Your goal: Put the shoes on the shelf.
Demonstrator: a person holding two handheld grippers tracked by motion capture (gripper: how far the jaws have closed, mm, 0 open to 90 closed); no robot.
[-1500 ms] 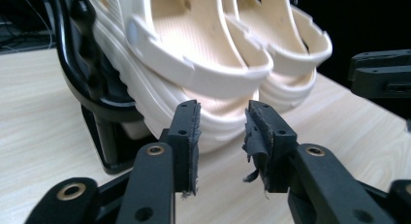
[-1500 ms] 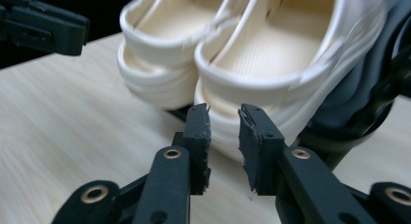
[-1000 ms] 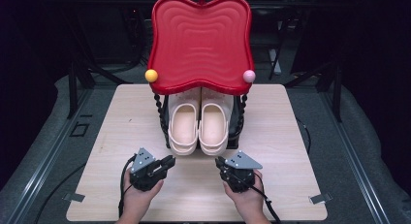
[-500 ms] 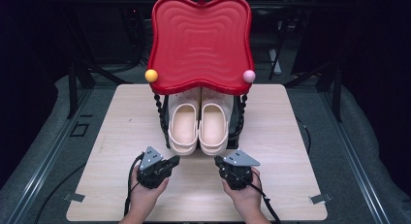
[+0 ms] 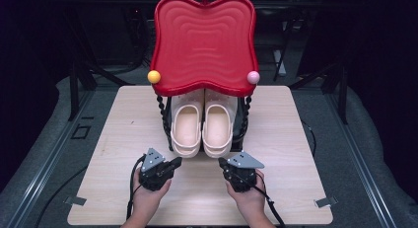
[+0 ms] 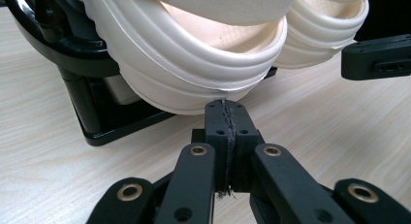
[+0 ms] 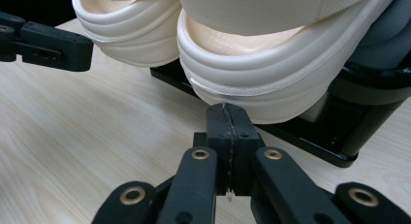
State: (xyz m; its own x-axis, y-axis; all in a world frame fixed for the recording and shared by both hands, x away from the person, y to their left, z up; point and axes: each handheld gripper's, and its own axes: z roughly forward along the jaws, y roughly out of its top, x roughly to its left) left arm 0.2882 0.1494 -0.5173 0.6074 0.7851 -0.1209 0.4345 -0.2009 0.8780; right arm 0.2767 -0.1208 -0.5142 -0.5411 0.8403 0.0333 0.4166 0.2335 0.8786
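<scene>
A pair of cream clogs, left clog [image 5: 186,127] and right clog [image 5: 218,127], rests heels toward me on the low shelf of a black rack under a red wavy top [image 5: 204,40]. My left gripper [image 5: 176,162] is shut and empty, its tip just short of the left clog's heel [image 6: 194,73]. My right gripper [image 5: 221,162] is also shut and empty, close under the right clog's heel [image 7: 271,73]. Each gripper view shows the other gripper's jaw off to the side, the right gripper [image 6: 378,56] and the left gripper [image 7: 48,44].
The rack has twisted black posts [image 5: 163,114], a black base [image 6: 111,127] and a yellow ball [image 5: 154,76] and pink ball [image 5: 253,77] at the red top's front corners. The wooden table [image 5: 296,139] has bare room on both sides of the rack. Dark floor surrounds it.
My left gripper has shifted a little to the right, closer to the clogs. The right gripper and the clogs have stayed put.
</scene>
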